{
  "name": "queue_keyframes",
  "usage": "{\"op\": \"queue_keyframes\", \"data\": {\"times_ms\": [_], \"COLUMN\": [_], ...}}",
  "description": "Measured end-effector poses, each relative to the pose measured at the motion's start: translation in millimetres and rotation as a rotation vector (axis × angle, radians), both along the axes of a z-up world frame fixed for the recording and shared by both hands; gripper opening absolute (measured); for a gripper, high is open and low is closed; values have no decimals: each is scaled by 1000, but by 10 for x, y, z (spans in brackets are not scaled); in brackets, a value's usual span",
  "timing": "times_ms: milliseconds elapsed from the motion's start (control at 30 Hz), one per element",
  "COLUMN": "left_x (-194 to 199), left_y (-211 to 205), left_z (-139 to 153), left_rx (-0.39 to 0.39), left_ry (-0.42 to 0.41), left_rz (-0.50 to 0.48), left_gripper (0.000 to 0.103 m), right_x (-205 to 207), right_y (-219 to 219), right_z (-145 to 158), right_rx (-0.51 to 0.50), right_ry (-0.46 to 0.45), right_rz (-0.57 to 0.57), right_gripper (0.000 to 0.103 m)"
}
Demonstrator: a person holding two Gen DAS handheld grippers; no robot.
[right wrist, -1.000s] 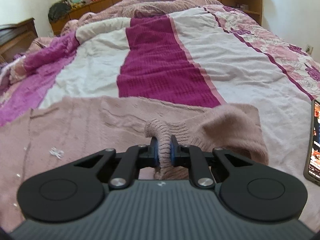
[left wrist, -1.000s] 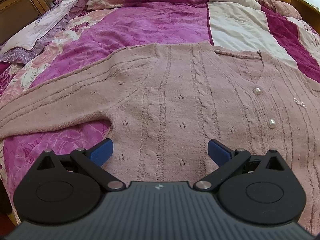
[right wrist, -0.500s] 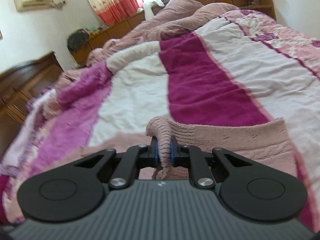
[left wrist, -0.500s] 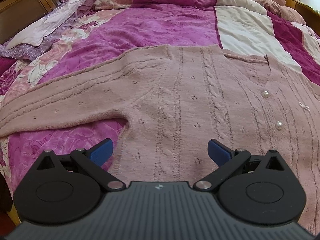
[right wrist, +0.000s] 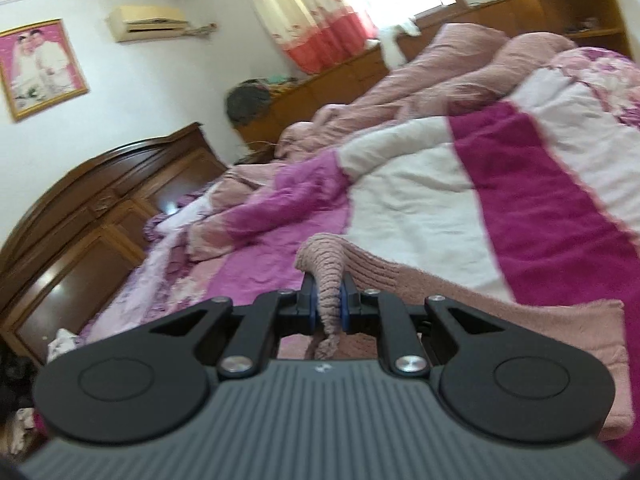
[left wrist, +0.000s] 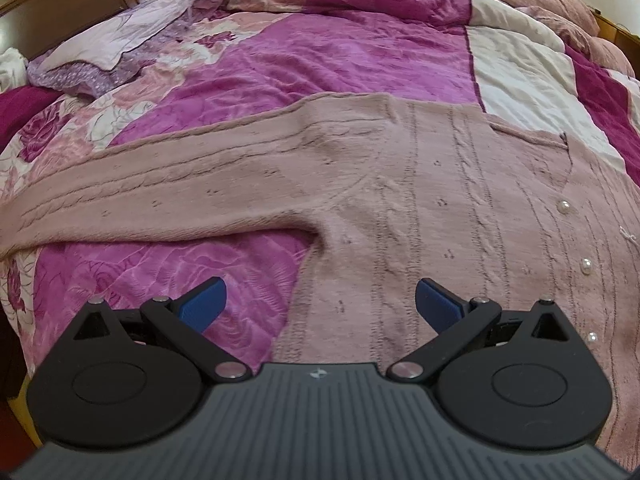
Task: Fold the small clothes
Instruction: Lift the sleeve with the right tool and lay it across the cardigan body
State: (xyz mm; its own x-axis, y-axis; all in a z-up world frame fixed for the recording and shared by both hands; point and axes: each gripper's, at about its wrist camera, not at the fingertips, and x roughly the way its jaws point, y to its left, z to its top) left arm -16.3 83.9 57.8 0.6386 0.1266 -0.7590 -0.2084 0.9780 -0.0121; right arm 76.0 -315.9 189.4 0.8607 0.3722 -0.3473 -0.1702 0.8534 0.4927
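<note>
A dusty pink cable-knit cardigan [left wrist: 440,208] with pearl buttons [left wrist: 565,207] lies flat on the bed, one sleeve [left wrist: 160,188] stretched out to the left. My left gripper [left wrist: 320,300] hovers open over the cardigan's side edge below the armpit, nothing between its blue pads [left wrist: 202,299]. In the right wrist view my right gripper [right wrist: 329,304] is shut on the ribbed cuff [right wrist: 326,268] of the other sleeve, lifted off the bed, with the sleeve [right wrist: 500,304] trailing down to the right.
The bed is covered by a magenta, white and floral quilt [left wrist: 320,52]. A crumpled pale floral cloth [left wrist: 132,36] lies at its far left. A dark wooden headboard [right wrist: 80,216] and cabinets stand beyond, with bunched pink bedding [right wrist: 460,64] at the far end.
My right gripper has risen with the cuff and swung left, now facing the headboard and wall. My left gripper has drifted left, so more of the outstretched sleeve shows.
</note>
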Motion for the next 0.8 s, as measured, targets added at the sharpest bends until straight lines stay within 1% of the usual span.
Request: {"op": "queue_keyframes", "data": {"times_ms": [167, 300, 433, 533, 633, 800], "left_x": [-51, -80, -107, -117, -130, -134], "left_y": [119, 232, 318, 367, 409, 471], "left_z": [-21, -50, -90, -114, -132, -172], "left_rx": [-3, -19, -31, -34, -35, -46], "left_ry": [0, 3, 10, 16, 18, 26], "left_rz": [23, 47, 66, 75, 82, 97], "left_gripper": [103, 103, 103, 103, 103, 103], "right_x": [91, 181, 251, 314, 361, 364], "right_y": [382, 694, 1006, 1217, 1372, 1623], "right_z": [129, 101, -52, -224, -384, -587], "right_rx": [31, 52, 78, 84, 93, 89], "right_ry": [-33, -26, 8, 54, 101, 142], "right_rz": [87, 147, 207, 239, 277, 341], "right_gripper": [15, 15, 15, 15, 15, 15]}}
